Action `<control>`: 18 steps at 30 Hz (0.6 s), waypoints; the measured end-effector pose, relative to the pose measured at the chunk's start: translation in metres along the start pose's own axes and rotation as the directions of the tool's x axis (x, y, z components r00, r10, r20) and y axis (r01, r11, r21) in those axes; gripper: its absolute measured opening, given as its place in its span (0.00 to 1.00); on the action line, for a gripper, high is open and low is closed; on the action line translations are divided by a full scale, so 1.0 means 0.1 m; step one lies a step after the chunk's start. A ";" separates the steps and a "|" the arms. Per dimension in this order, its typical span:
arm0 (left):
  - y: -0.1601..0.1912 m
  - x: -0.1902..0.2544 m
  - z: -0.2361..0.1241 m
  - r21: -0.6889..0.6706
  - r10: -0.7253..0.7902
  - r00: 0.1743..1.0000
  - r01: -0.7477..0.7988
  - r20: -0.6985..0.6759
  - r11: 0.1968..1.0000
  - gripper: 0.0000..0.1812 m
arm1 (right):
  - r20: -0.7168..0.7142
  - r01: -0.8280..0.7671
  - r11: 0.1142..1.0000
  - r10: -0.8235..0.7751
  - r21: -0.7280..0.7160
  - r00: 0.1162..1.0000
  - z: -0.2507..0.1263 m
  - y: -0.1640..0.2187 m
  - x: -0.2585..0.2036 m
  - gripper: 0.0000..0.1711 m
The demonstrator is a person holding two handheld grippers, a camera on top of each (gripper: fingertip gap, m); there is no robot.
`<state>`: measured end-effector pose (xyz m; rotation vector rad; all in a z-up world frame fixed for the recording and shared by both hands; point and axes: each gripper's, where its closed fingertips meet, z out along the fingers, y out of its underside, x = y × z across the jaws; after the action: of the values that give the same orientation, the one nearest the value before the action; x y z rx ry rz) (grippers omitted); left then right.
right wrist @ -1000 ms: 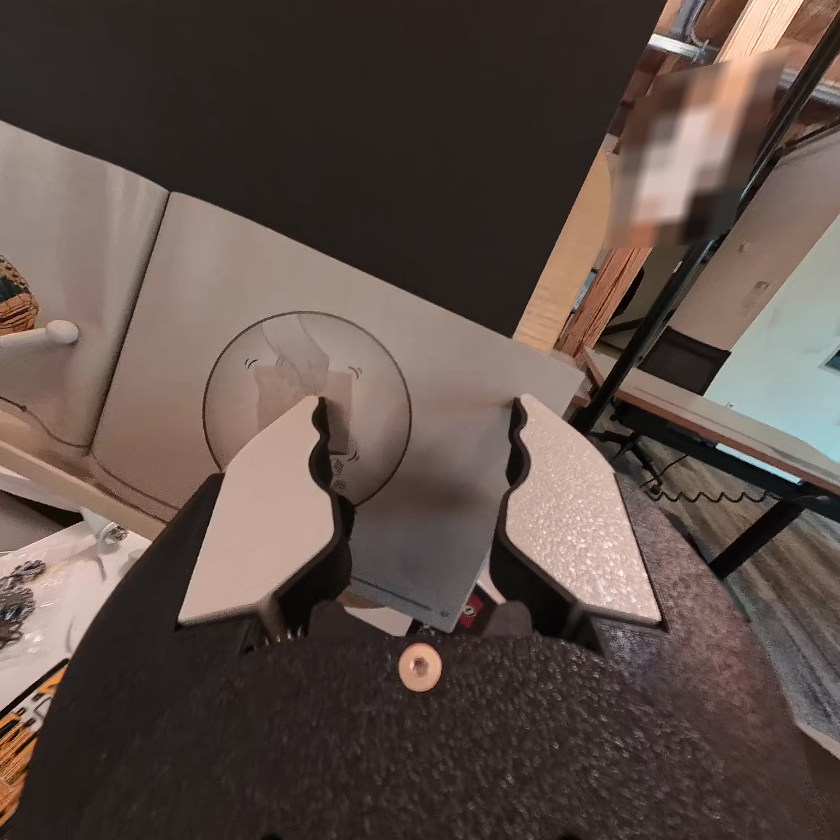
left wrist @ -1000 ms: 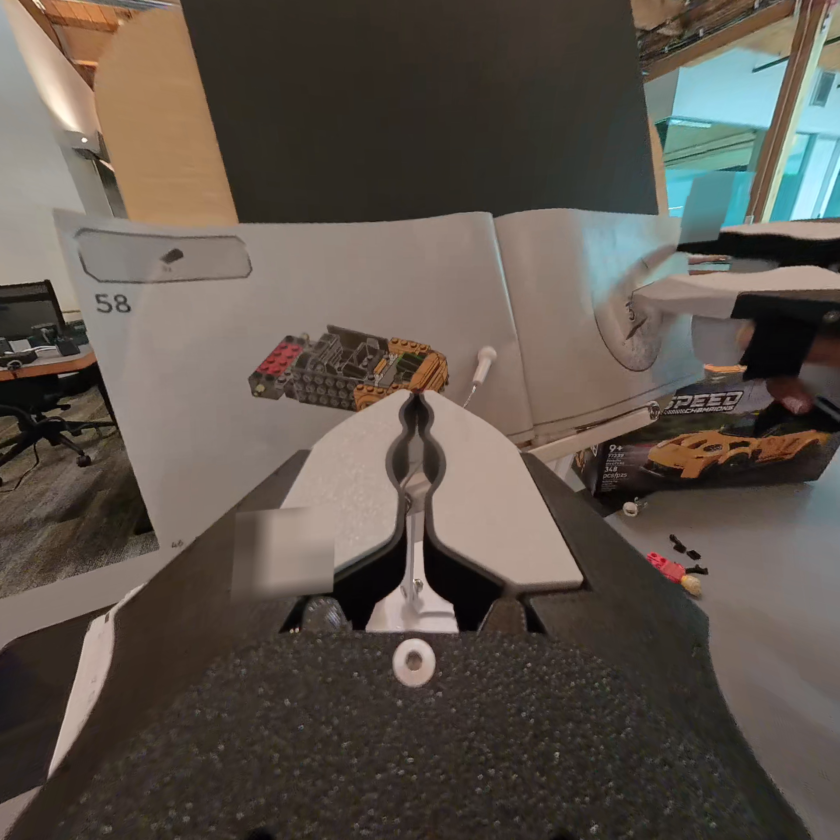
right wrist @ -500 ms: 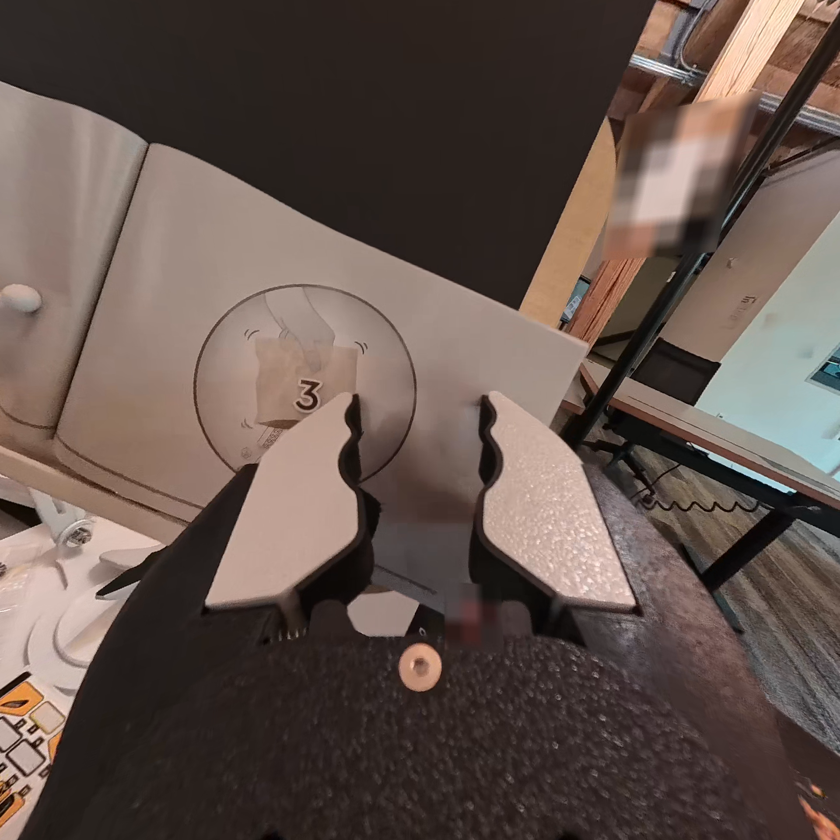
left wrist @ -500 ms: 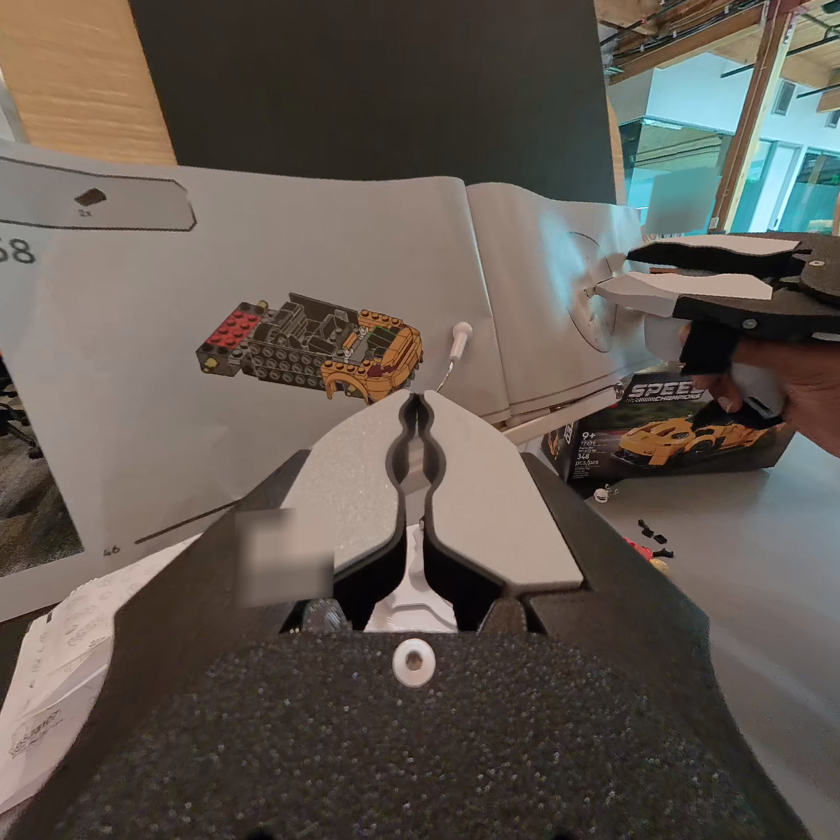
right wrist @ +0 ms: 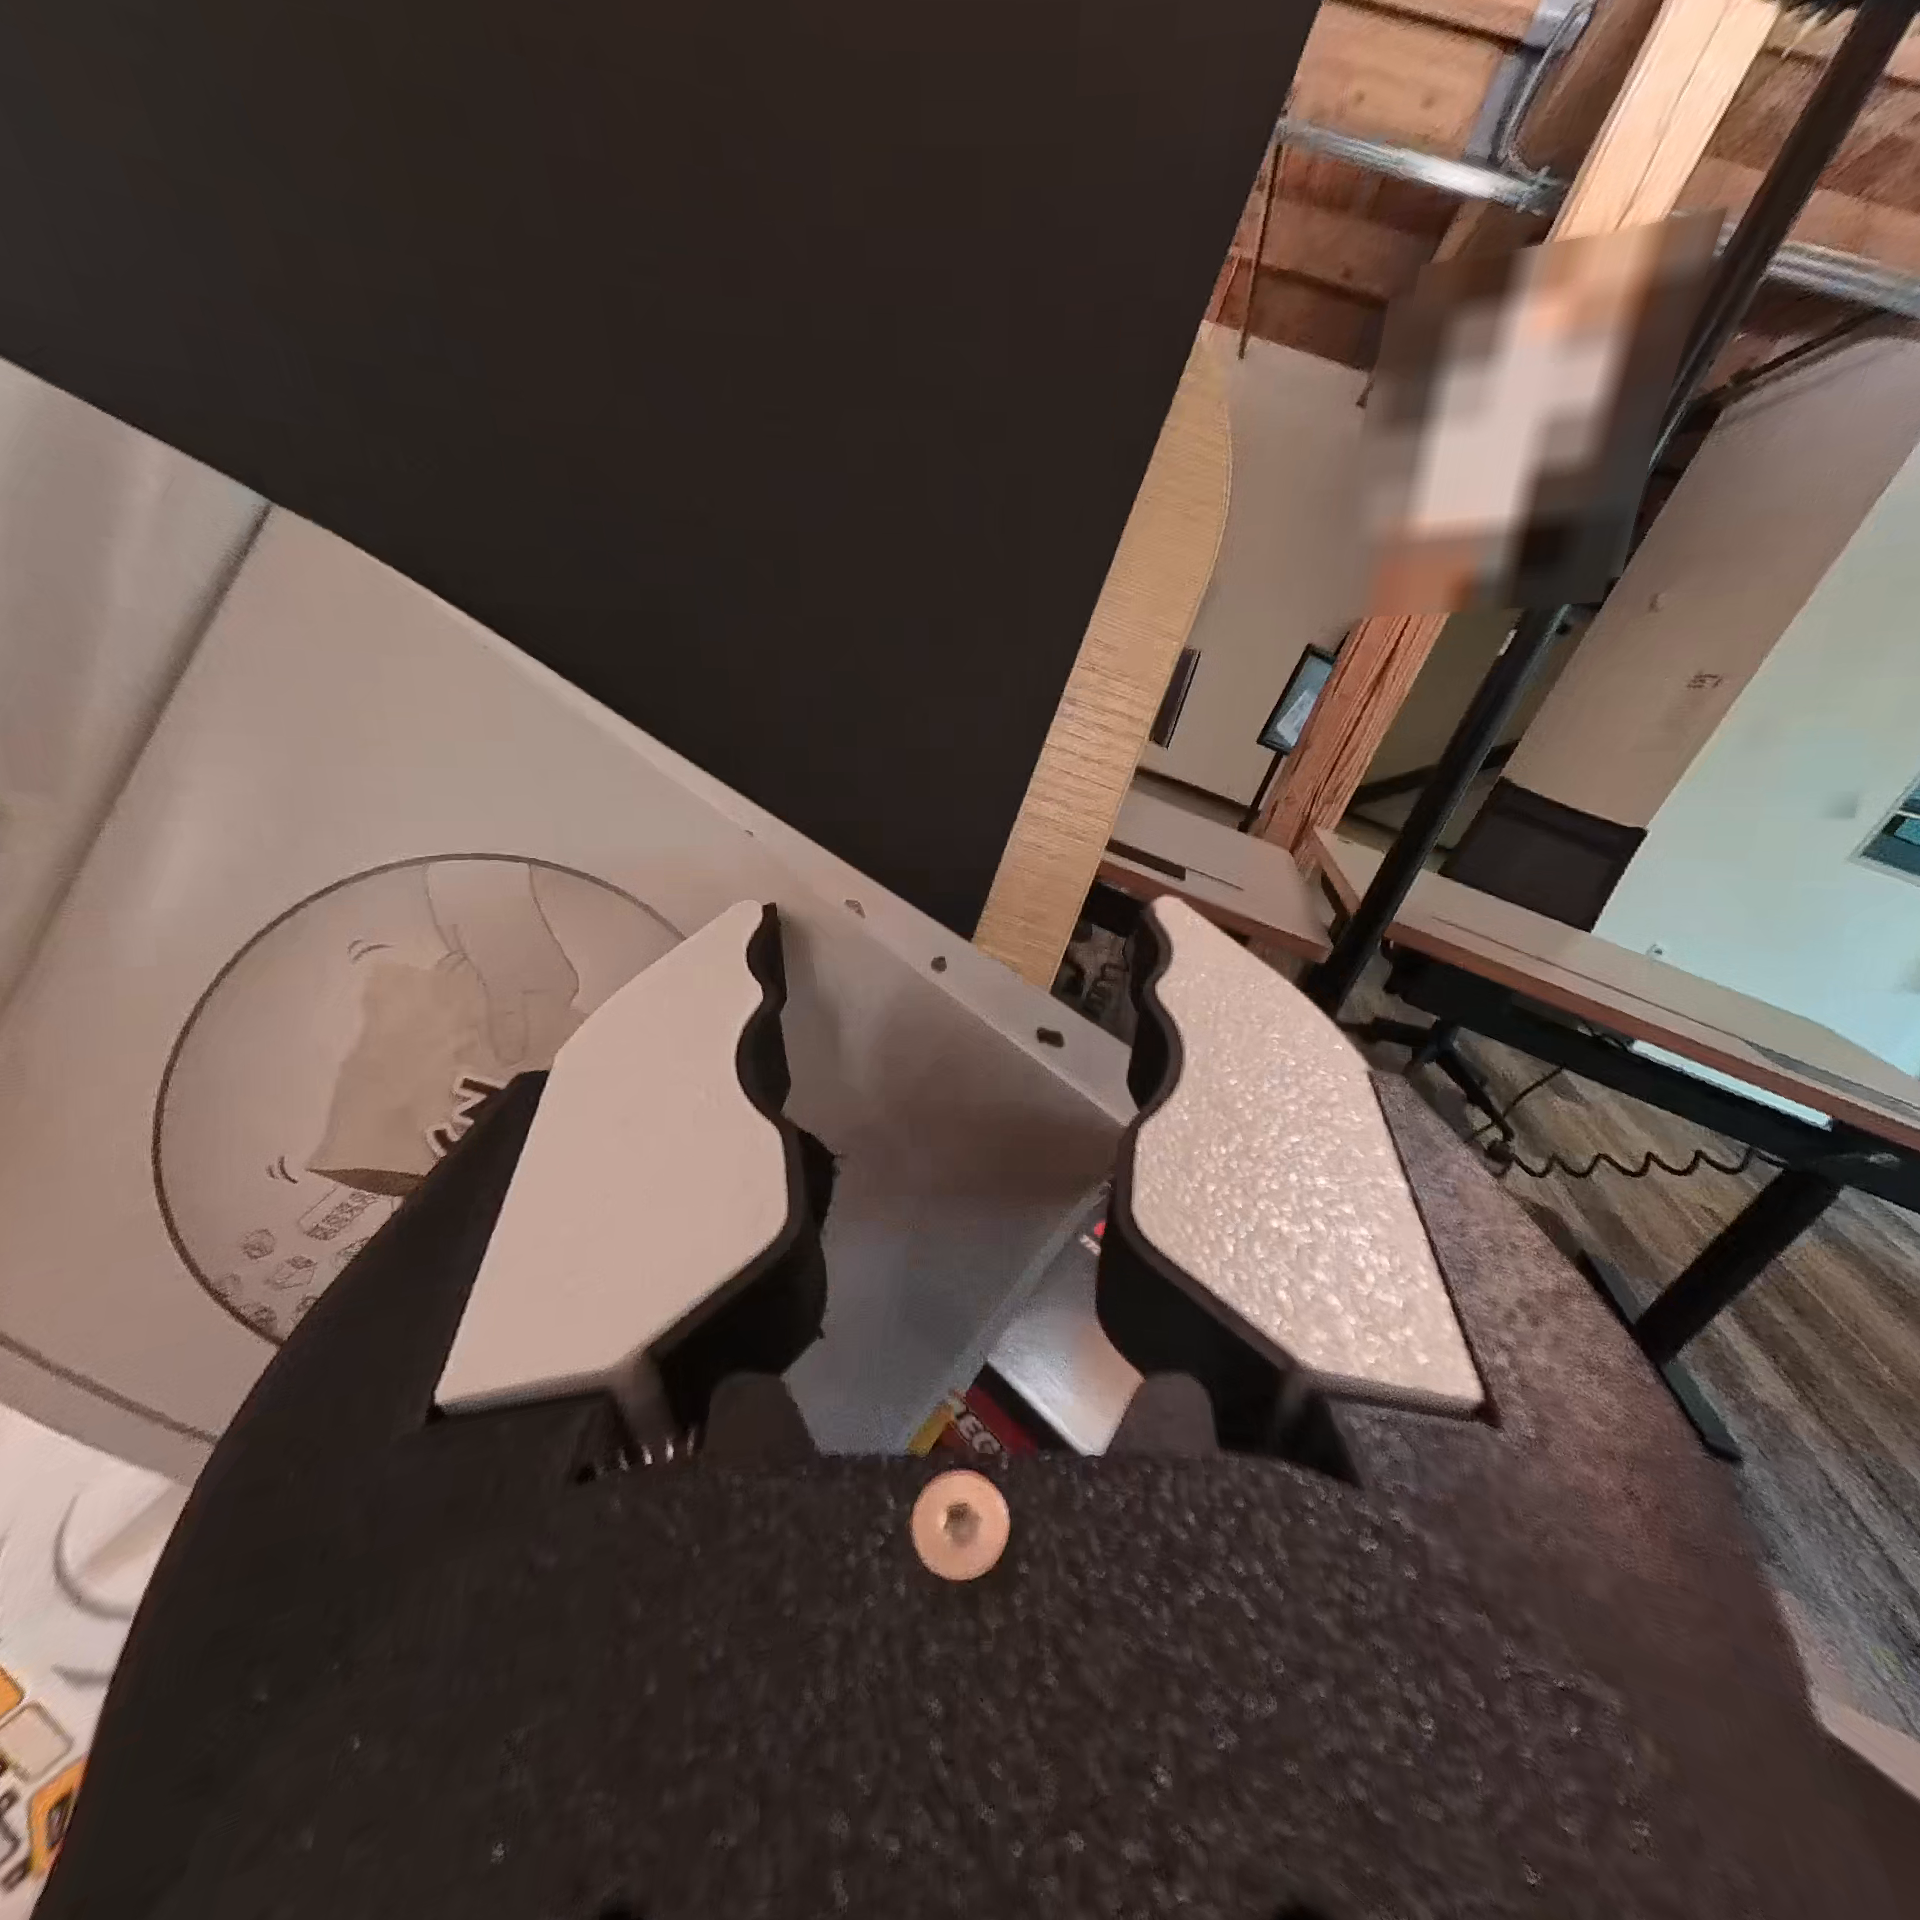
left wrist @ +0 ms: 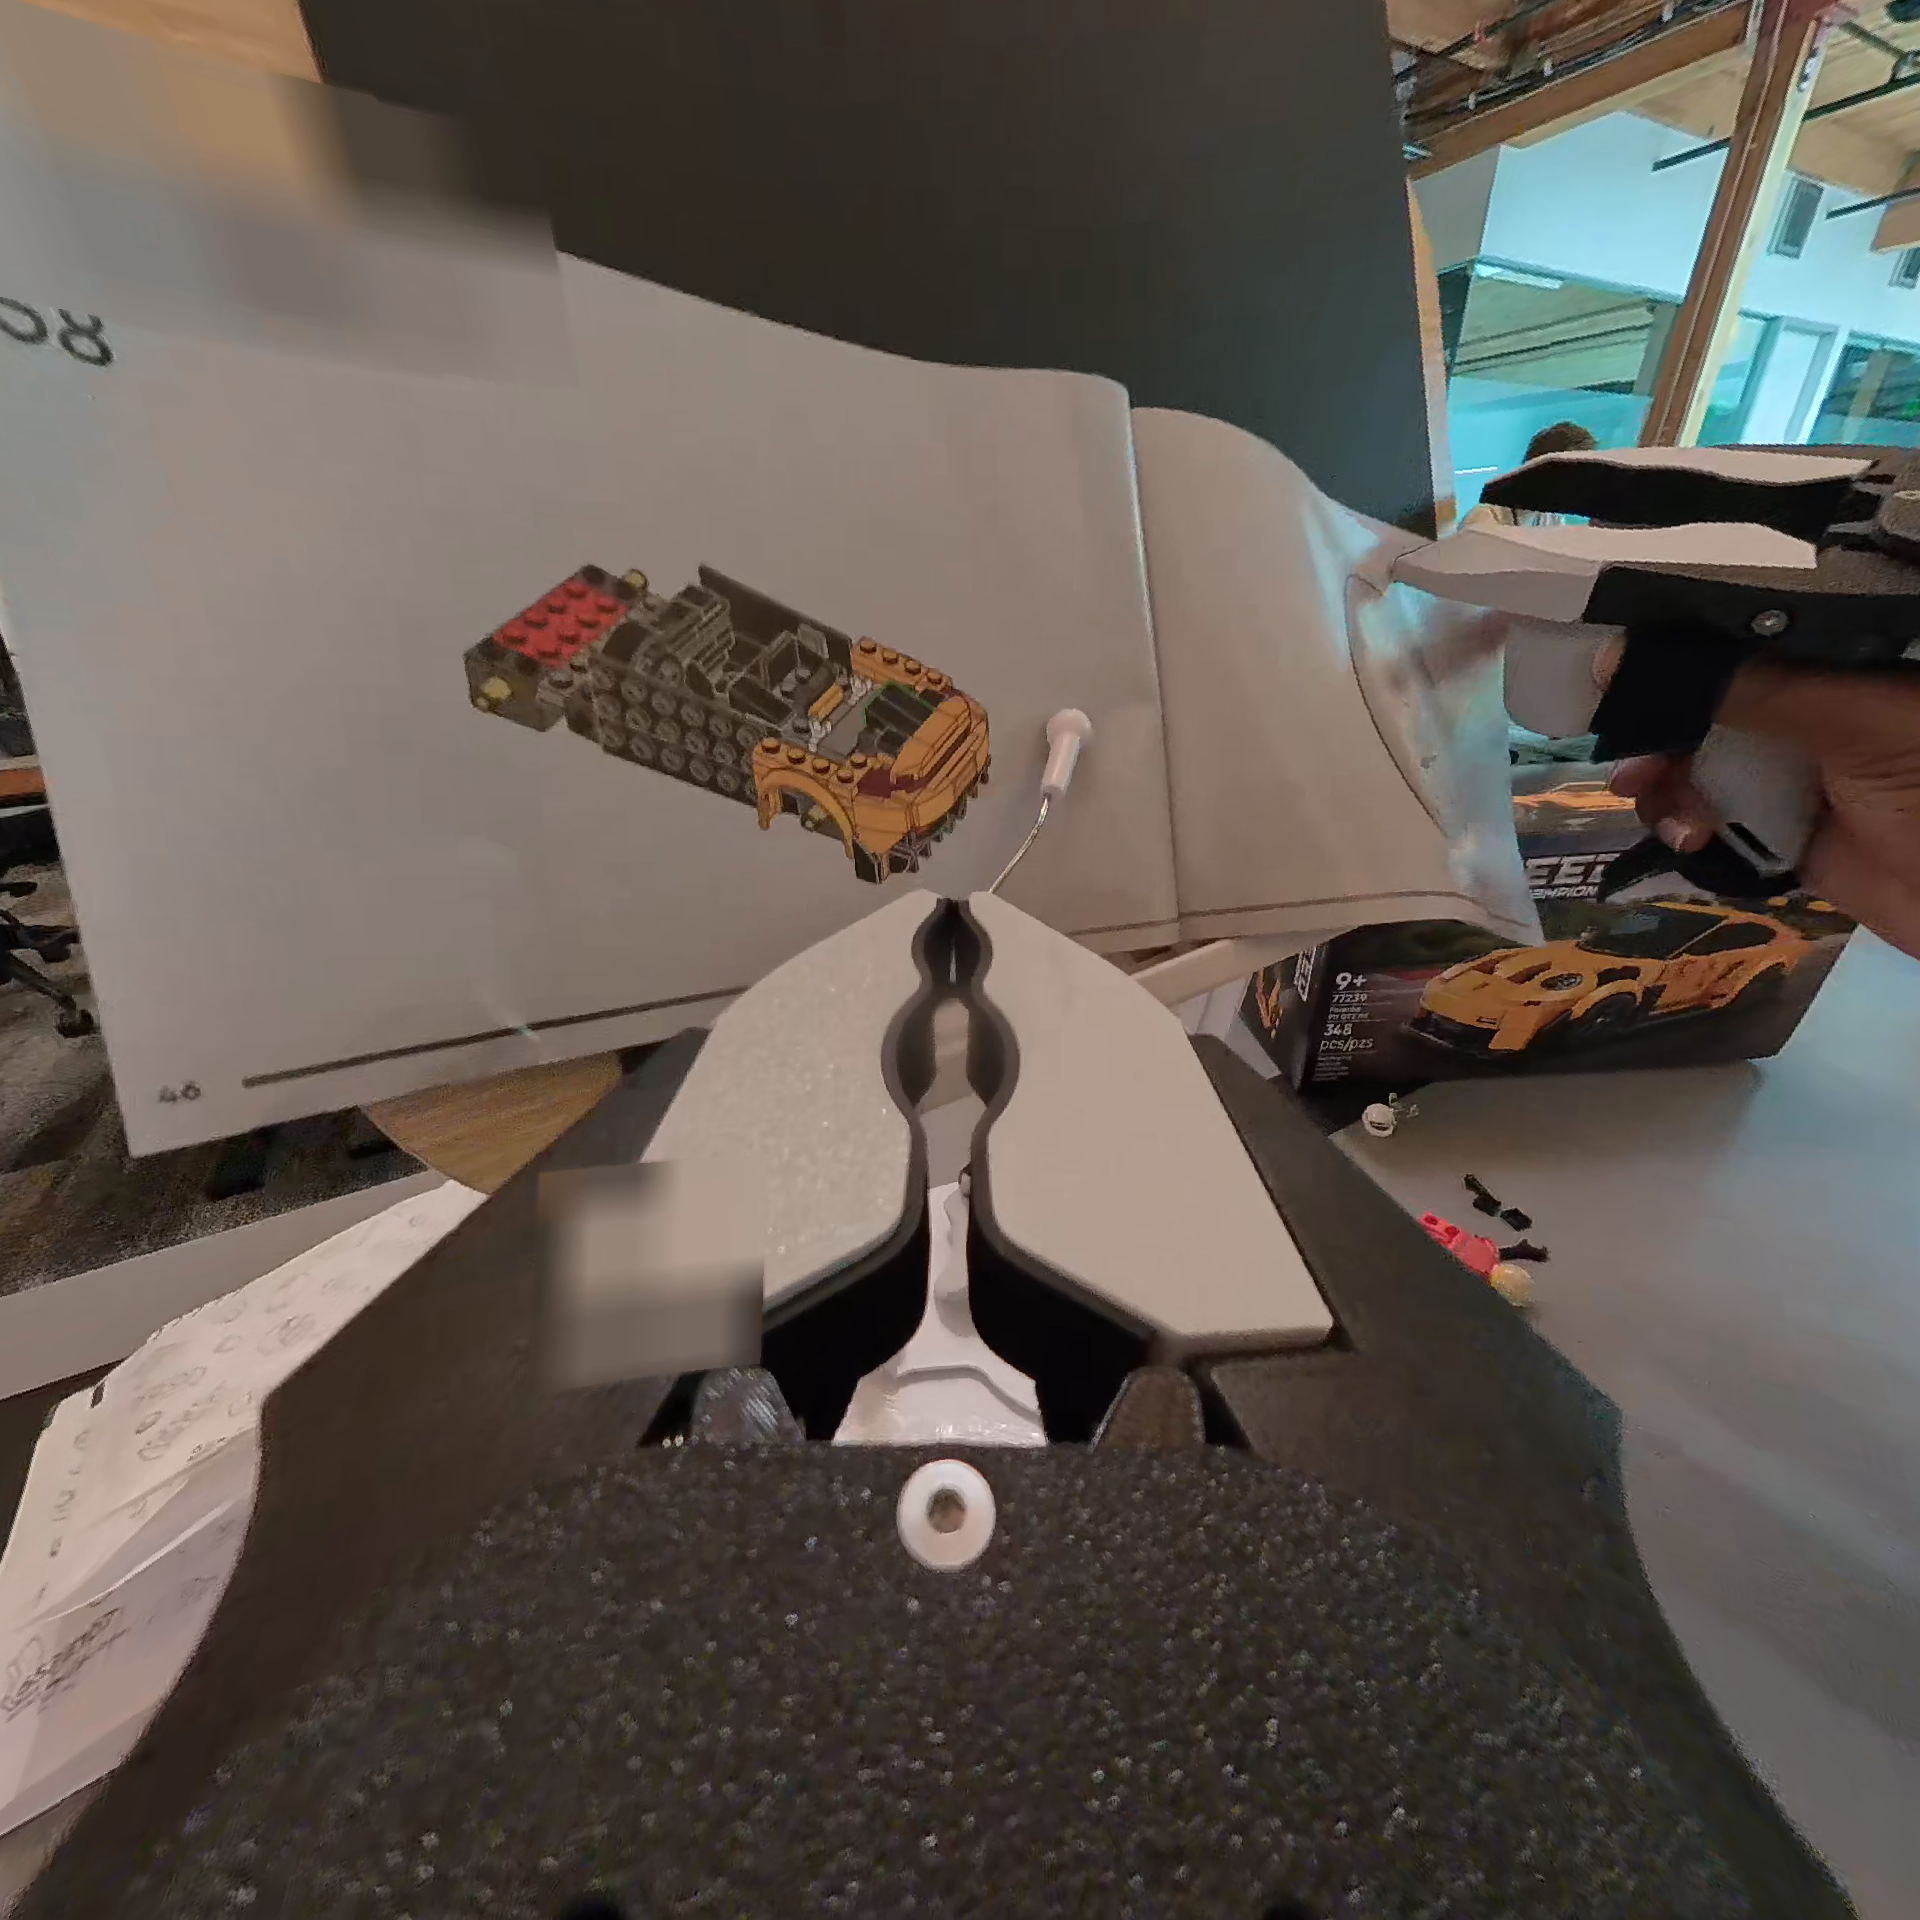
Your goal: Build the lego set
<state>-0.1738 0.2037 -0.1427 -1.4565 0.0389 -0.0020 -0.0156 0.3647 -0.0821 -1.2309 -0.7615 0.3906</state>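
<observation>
The open instruction booklet (left wrist: 727, 499) stands on a white stand against a black board. Its left page shows a partly built orange and grey car. A wire page holder with a white tip (left wrist: 1065, 732) lies on that page, and its lower end runs into the tips of my left gripper (left wrist: 951, 906), which is shut on it. My right gripper (left wrist: 1449, 520) is open at the right page's outer edge. In the right wrist view the page's edge (right wrist: 935, 1122) lies between its spread fingers (right wrist: 958, 914), and the page curls toward me.
The set's box (left wrist: 1558, 987) with a yellow car lies behind the booklet on the grey table. Small loose pieces (left wrist: 1475, 1242) lie to the right. A printed white paper bag (left wrist: 135, 1455) is at the left. A sticker sheet (right wrist: 21, 1766) is at the lower left.
The right page has lifted and curled off the stand. My right gripper's fingers narrowed, then spread wide again around the page edge. My left gripper stayed shut while the booklet drew closer.
</observation>
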 end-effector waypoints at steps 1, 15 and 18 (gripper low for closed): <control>0.02 0.00 0.01 -0.004 -0.005 1.000 0.005 -0.003 1.000 0.00 | -0.007 -0.002 1.000 0.002 0.018 1.000 -0.01 0.00 0.00 0.36; -0.02 0.13 -0.02 0.009 -0.003 0.999 0.003 -0.040 1.000 0.00 | 0.055 -0.122 0.987 0.128 -0.107 0.990 -0.28 0.27 -0.18 0.43; -0.01 0.18 -0.01 0.007 0.005 0.999 -0.004 -0.053 1.000 0.00 | 0.077 -0.120 0.989 0.128 -0.091 0.989 -0.15 0.35 -0.21 0.44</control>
<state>-0.1561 0.2018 -0.1425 -1.4496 0.0852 -0.0368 -0.0150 0.3510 -0.1235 -1.3542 -0.7809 0.5176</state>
